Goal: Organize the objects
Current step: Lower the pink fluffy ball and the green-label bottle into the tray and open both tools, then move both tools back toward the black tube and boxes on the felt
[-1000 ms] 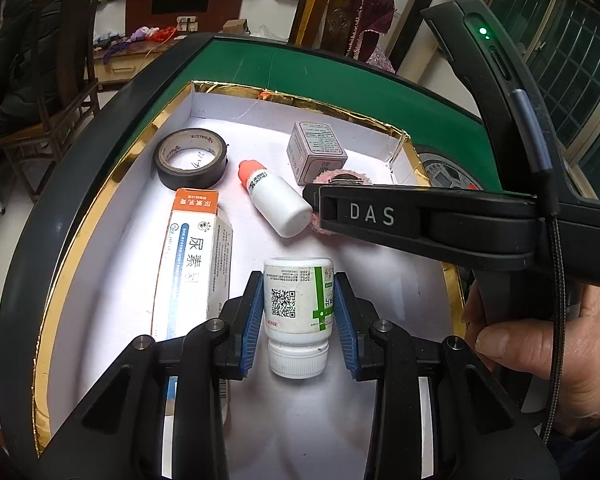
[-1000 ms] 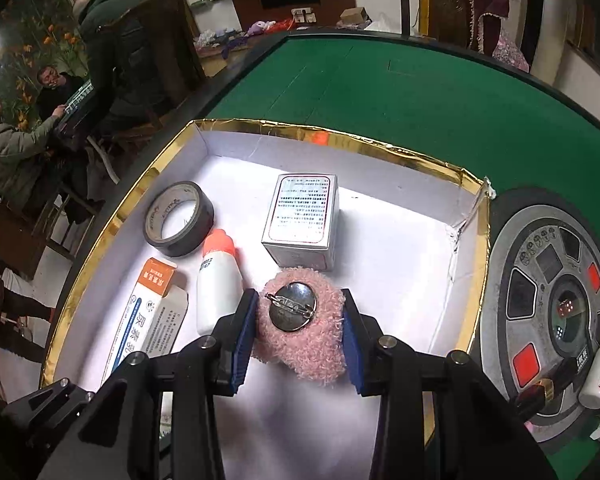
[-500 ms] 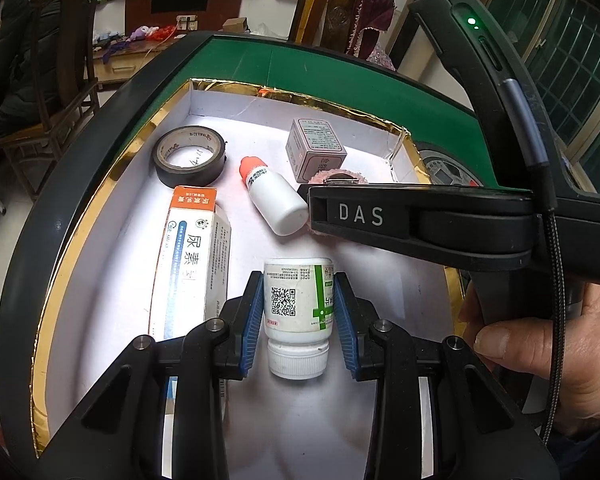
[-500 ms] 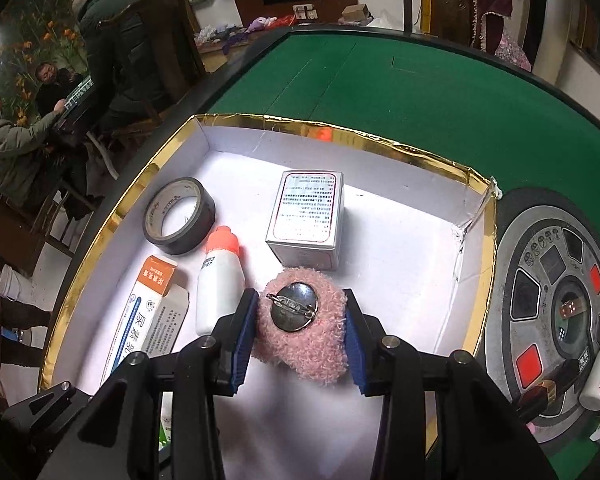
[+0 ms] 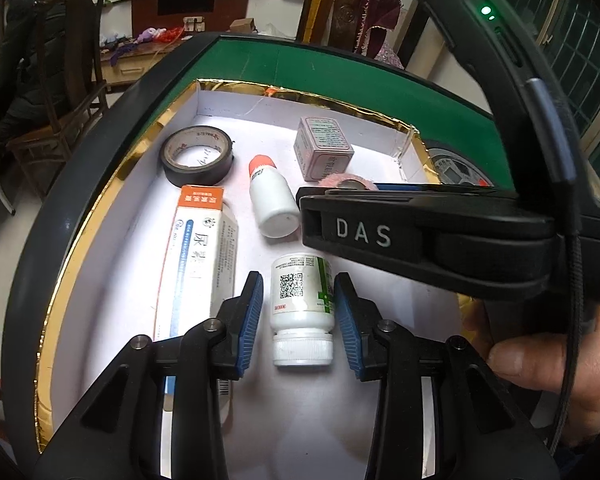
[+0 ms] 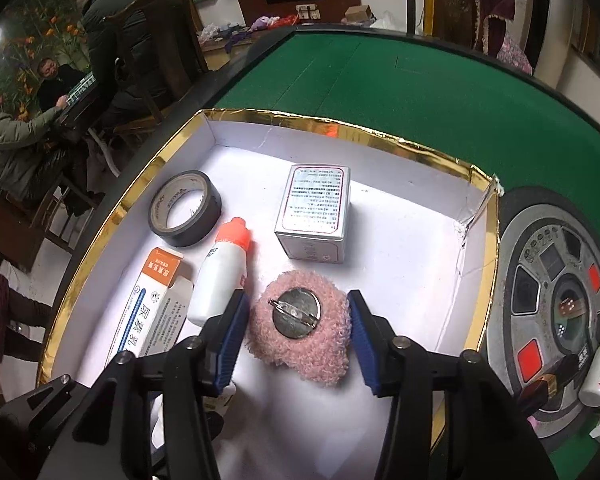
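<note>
A: Both grippers sit low over the gold-rimmed white tray (image 6: pixel 490 240) on the green table (image 6: pixel 400 92). The left gripper (image 5: pixel 299 312) has just been opening; its blue pads stand clear on either side of the white pill bottle (image 5: pixel 302 308), which lies on the tray floor, cap toward the camera, a QR code and a green band on its label.

B: And the right gripper (image 6: pixel 296 334)?

A: Also just been opening. The fuzzy pink brooch (image 6: pixel 300 332) lies between its jaws, metal pin-back up; the right pad stands off it, the left is close against the fuzz.

B: Anything readable?

A: "DAS" in white letters on the side of the right gripper, seen from the left wrist. The long white carton (image 5: pixel 198 264) with orange ends carries Chinese characters. The grey tape roll (image 5: pixel 198 156) has print inside its core, too small to read. The orange-capped dropper bottle (image 6: pixel 222 272) and the small silver box (image 6: pixel 314 212) lie behind the brooch; the box has fine text, illegible.
</note>
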`<state>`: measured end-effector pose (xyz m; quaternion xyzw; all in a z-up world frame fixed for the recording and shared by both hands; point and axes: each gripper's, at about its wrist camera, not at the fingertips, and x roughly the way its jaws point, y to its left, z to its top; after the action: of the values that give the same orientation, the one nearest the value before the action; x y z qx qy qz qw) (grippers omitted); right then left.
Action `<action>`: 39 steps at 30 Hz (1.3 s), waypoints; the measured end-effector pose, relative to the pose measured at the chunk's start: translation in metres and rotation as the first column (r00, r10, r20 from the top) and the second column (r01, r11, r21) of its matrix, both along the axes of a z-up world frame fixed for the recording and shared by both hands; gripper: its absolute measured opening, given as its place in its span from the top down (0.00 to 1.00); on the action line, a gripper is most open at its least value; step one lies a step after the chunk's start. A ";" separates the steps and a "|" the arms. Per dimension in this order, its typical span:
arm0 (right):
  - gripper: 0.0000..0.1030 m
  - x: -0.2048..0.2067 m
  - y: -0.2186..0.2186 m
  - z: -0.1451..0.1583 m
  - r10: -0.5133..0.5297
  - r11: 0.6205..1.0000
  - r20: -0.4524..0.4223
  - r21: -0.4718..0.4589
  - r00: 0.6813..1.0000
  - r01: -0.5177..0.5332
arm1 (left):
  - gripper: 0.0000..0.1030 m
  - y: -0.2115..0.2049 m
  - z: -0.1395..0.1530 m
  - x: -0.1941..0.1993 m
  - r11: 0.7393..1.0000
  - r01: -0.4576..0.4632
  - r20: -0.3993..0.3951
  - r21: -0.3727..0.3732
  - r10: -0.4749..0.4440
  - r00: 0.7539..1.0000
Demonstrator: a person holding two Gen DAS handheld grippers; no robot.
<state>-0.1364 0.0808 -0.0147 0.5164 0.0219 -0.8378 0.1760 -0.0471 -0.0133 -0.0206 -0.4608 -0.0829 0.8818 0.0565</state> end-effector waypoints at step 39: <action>0.36 0.129 0.207 0.028 -0.253 0.928 -0.205 -0.326 0.946 0.177 | 0.56 0.046 0.042 0.036 0.981 0.186 -0.250 -0.055 -0.193 0.949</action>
<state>-0.0078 0.2880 0.0129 0.3760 -0.1428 -0.9022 0.1556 -0.0115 0.0331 0.0217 -0.3504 -0.0168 0.9253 0.1440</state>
